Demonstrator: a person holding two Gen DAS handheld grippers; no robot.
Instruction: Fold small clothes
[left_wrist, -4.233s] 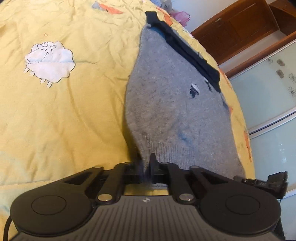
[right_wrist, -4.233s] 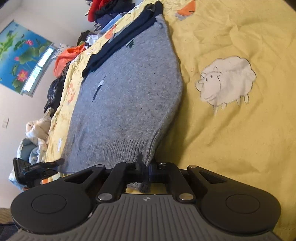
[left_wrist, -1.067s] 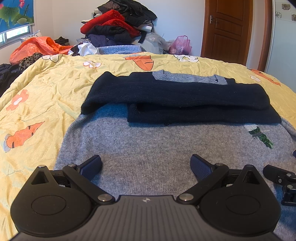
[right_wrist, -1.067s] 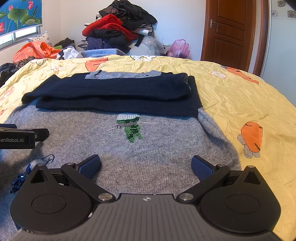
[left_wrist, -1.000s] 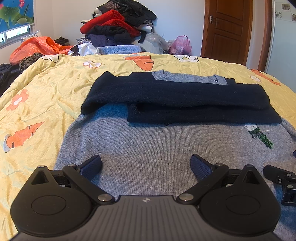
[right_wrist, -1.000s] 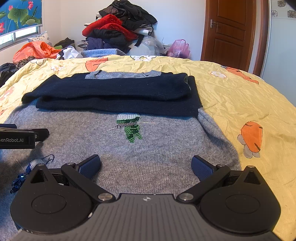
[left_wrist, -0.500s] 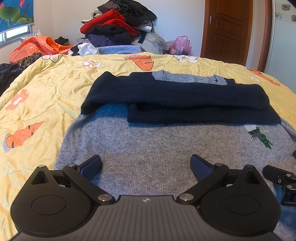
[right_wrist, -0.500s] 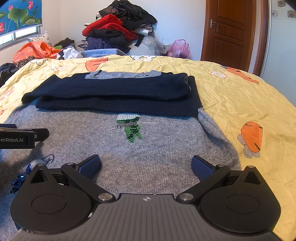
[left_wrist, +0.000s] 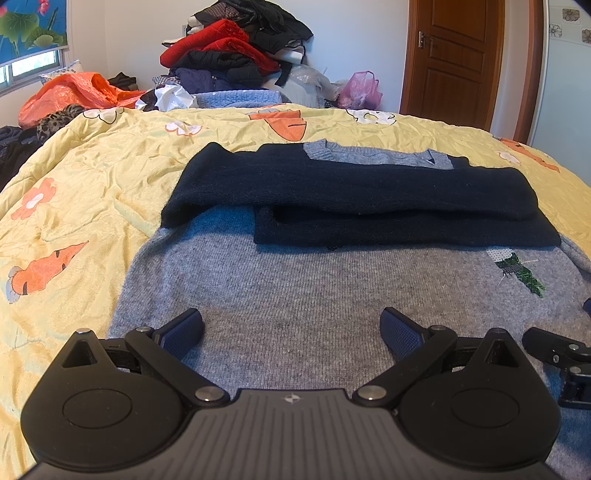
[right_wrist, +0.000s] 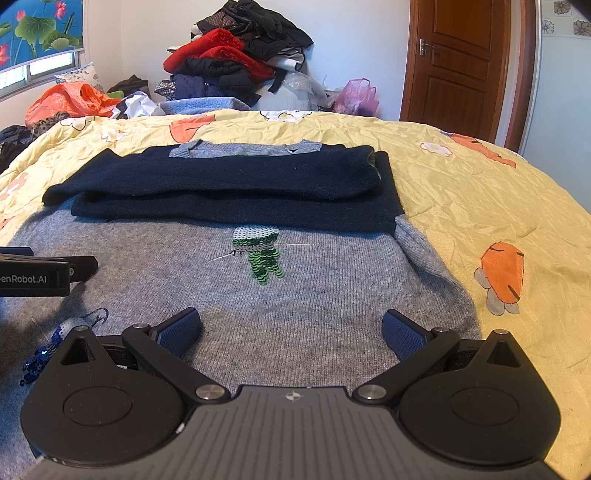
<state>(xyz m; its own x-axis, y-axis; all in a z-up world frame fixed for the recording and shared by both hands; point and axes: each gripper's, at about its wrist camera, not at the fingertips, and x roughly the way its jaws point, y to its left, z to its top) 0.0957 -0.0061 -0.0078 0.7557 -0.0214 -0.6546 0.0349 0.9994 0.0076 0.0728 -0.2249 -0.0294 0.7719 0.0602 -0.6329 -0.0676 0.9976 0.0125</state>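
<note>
Left wrist view: the left gripper (left_wrist: 291, 328) hangs low over the grey sweater (left_wrist: 295, 288), fingers (left_wrist: 183, 328) spread wide with nothing between them. The sweater lies flat on the yellow quilt (left_wrist: 92, 177), and its two navy sleeves (left_wrist: 369, 199) are folded across the chest, one stacked on the other, with the grey collar (left_wrist: 373, 157) peeking out behind. A bit of green sequin patch (left_wrist: 517, 269) shows at the right, and the tip of the right gripper (left_wrist: 554, 354) pokes in from that edge over the hem. Back by the wall there's a clothes pile (left_wrist: 236, 55), an orange bag (left_wrist: 74, 92), a pink bag (left_wrist: 360, 90) and a wooden door (left_wrist: 454, 59).

Right wrist view: the right gripper (right_wrist: 291, 328) is in the same pose, jaws wide apart and empty, hovering over the sweater's (right_wrist: 314, 314) lower half. The green patch (right_wrist: 258, 254) sits dead ahead, just below the stacked sleeves (right_wrist: 229, 188). A blue sequin patch (right_wrist: 70, 328) is at lower left, partly hidden by the gripper body. The left gripper (right_wrist: 48, 275) sticks in from the left edge, near the sweater. A quilt (right_wrist: 480, 192) carrot print (right_wrist: 502, 273) lies just right of the sweater's side.
</note>
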